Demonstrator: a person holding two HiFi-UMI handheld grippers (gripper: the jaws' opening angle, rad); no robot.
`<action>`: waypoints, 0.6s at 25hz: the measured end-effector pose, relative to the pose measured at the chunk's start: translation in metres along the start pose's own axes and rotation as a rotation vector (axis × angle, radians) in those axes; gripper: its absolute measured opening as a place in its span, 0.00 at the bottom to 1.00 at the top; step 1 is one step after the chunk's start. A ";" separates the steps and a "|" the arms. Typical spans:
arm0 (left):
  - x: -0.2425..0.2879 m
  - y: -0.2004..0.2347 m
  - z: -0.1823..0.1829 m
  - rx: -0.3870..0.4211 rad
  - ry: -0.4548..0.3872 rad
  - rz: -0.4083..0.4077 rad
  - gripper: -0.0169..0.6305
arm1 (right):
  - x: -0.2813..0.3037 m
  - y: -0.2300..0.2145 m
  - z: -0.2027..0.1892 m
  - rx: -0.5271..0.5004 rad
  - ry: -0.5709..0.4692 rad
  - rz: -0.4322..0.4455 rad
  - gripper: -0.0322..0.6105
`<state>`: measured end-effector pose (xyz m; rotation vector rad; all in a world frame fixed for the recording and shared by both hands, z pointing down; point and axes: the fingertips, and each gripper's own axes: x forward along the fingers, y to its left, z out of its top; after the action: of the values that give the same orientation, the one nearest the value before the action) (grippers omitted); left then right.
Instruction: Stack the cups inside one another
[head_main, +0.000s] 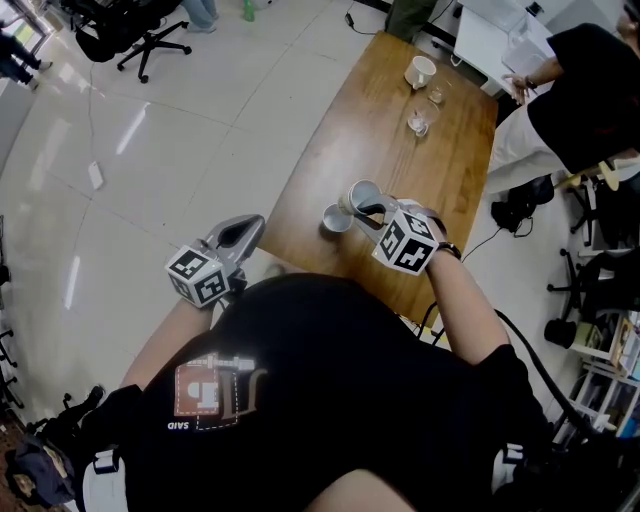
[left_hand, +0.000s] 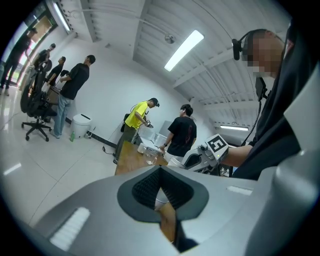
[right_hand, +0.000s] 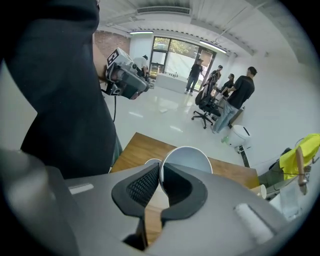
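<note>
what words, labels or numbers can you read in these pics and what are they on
"SAID": small white print under the orange logo on the person's black shirt.
Cubes on the left gripper and right gripper: black-and-white square markers, no letters.
White cup held by the right gripper: no print.
Books at the right edge: too small to read.

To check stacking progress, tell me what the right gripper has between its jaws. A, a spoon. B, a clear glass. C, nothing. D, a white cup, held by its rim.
D: in the right gripper view, the right gripper has its jaws closed on the rim of the white cup.
</note>
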<state>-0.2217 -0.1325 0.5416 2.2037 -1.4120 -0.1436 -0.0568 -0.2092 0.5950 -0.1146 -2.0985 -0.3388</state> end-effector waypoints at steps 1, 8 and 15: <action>-0.002 0.001 -0.001 -0.003 0.000 0.006 0.02 | 0.006 0.005 0.000 -0.005 0.005 0.016 0.11; -0.015 0.011 -0.011 -0.024 0.015 0.040 0.02 | 0.055 0.025 -0.007 -0.006 0.046 0.063 0.15; -0.009 0.008 -0.009 -0.014 0.015 0.004 0.02 | -0.011 -0.014 0.021 0.231 -0.220 -0.058 0.25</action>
<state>-0.2288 -0.1244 0.5512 2.1858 -1.4032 -0.1345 -0.0715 -0.2160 0.5730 0.0487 -2.3458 -0.1205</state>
